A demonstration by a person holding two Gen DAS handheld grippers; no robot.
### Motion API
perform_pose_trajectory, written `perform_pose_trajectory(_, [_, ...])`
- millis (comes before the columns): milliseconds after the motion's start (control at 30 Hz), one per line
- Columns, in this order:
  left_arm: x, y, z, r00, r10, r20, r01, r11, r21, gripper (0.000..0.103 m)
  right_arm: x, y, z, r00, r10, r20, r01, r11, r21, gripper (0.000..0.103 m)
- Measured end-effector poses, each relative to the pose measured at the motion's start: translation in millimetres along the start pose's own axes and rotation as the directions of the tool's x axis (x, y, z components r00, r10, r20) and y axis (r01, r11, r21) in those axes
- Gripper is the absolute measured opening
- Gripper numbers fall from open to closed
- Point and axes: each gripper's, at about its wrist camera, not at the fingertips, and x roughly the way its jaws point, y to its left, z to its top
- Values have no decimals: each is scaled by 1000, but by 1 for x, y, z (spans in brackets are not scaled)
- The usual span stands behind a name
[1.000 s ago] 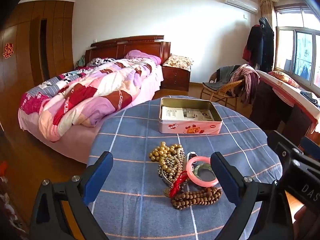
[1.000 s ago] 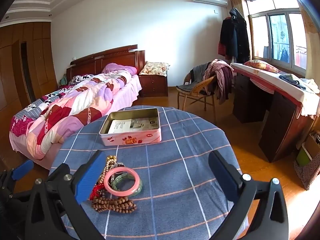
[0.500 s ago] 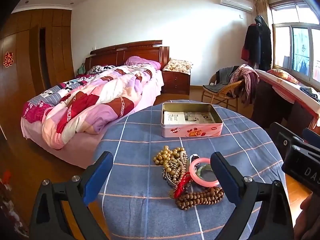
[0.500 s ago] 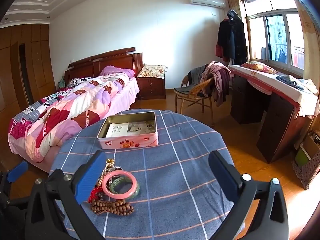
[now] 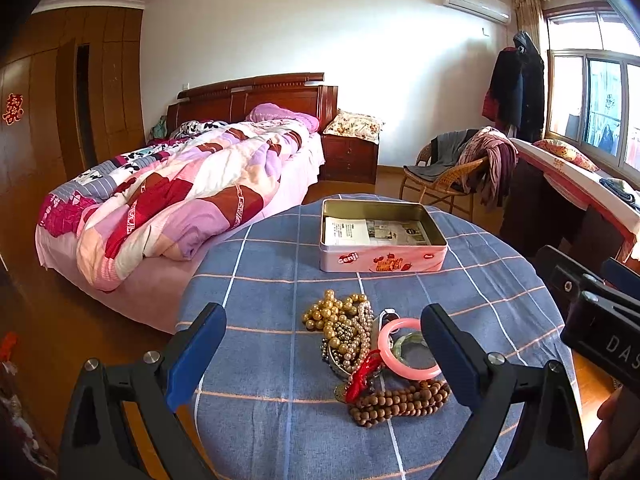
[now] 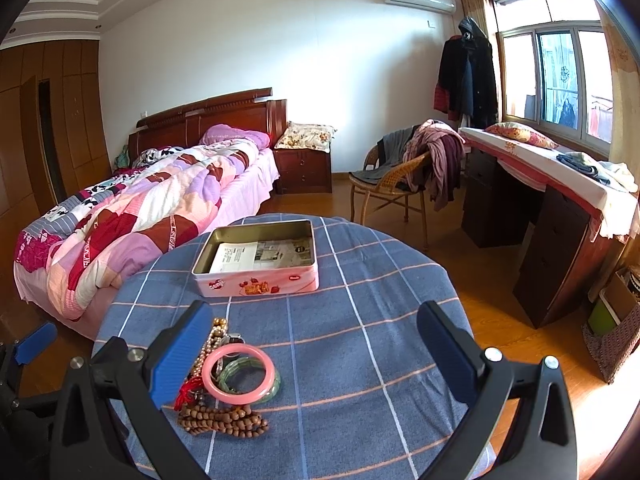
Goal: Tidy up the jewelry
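Note:
A heap of jewelry lies on the round table with a blue checked cloth (image 5: 260, 272): gold and pearl bead necklaces (image 5: 340, 328), a pink bangle (image 5: 404, 370) over a green bangle (image 5: 408, 340), a red tassel (image 5: 362, 376) and a brown wooden bead string (image 5: 400, 400). A pink open tin (image 5: 380, 236) lined with paper stands behind the heap. My left gripper (image 5: 322, 340) is open and empty above the heap. My right gripper (image 6: 314, 344) is open and empty, with the pink bangle (image 6: 238, 374) near its left finger; the tin (image 6: 260, 258) stands ahead.
A bed with a patchwork quilt (image 5: 180, 200) stands to the left of the table. A wicker chair with clothes (image 6: 396, 184) and a dark desk (image 6: 552, 232) stand to the right. The table edge drops off close on both sides.
Both grippers have drawn back and risen a little from the table, so the jewelry and tin look smaller and lower. Both stay open. Nothing on the table has moved.

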Motion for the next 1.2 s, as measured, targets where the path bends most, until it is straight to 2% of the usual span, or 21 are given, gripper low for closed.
perform_pose_trajectory(267, [3, 2, 4, 1000, 13, 3, -12, 1000, -8, 98, 9, 2, 2, 1000, 24, -18, -24, 1000, 4, 103])
perform_pose_trajectory(1200, [8, 2, 8, 1000, 9, 9, -9, 1000, -2, 98, 14, 9, 6, 999, 25, -25, -25, 1000, -12, 103])
